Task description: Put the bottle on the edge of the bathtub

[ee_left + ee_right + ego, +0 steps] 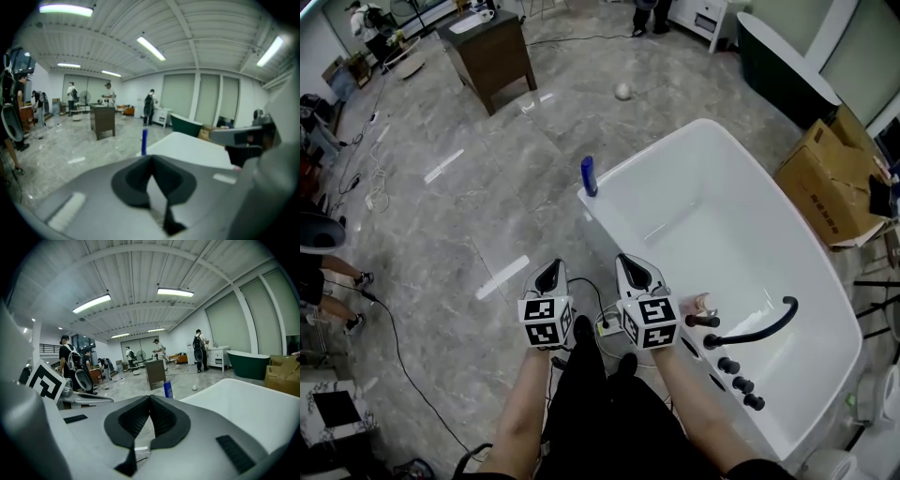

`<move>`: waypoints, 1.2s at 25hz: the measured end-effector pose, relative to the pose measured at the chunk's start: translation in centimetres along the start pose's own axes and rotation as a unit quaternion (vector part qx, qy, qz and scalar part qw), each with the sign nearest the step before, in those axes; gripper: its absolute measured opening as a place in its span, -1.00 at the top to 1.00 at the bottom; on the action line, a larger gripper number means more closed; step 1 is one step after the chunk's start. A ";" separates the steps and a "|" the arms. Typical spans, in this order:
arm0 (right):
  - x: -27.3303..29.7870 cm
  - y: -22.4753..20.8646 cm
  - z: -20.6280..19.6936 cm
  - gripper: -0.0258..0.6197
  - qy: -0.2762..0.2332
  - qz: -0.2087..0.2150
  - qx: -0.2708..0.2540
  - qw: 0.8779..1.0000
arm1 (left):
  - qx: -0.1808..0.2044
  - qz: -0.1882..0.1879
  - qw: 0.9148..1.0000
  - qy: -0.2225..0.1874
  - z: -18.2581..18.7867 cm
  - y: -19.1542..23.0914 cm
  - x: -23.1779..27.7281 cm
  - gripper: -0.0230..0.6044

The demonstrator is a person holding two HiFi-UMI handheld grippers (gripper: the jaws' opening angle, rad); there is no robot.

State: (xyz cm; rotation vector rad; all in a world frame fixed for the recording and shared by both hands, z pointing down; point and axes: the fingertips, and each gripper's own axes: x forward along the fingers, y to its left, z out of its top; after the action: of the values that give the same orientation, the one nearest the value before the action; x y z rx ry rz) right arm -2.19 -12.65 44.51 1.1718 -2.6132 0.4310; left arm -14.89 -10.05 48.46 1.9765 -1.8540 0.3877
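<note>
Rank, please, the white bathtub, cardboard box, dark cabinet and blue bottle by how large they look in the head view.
1. White bathtub
2. Cardboard box and dark cabinet: they look about alike, and the cabinet stands farther off, so they are left unranked.
3. Blue bottle

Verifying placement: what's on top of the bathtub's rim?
A blue bottle stands upright on the bathtub rim's far corner; a black faucet and knobs sit at the near end. The right hand-held gripper covers part of the near rim.
</note>
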 end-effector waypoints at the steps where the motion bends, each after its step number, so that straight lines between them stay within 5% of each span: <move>1: -0.4 0.2 0.1 0.91 -0.002 0.002 -0.001 1.000 | 0.001 0.000 1.000 -0.005 0.2 -0.2 -0.6 0.90; 30: -7.0 3.5 0.4 0.92 -0.017 0.045 -0.016 0.999 | -0.001 0.033 0.997 -0.075 2.0 -1.7 -11.4 0.90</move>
State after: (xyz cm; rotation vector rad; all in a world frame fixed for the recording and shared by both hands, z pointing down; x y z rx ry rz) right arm -0.28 -5.77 41.23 1.0625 -2.6996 0.3900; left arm -14.24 -0.86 41.27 1.9954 -2.0139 0.2629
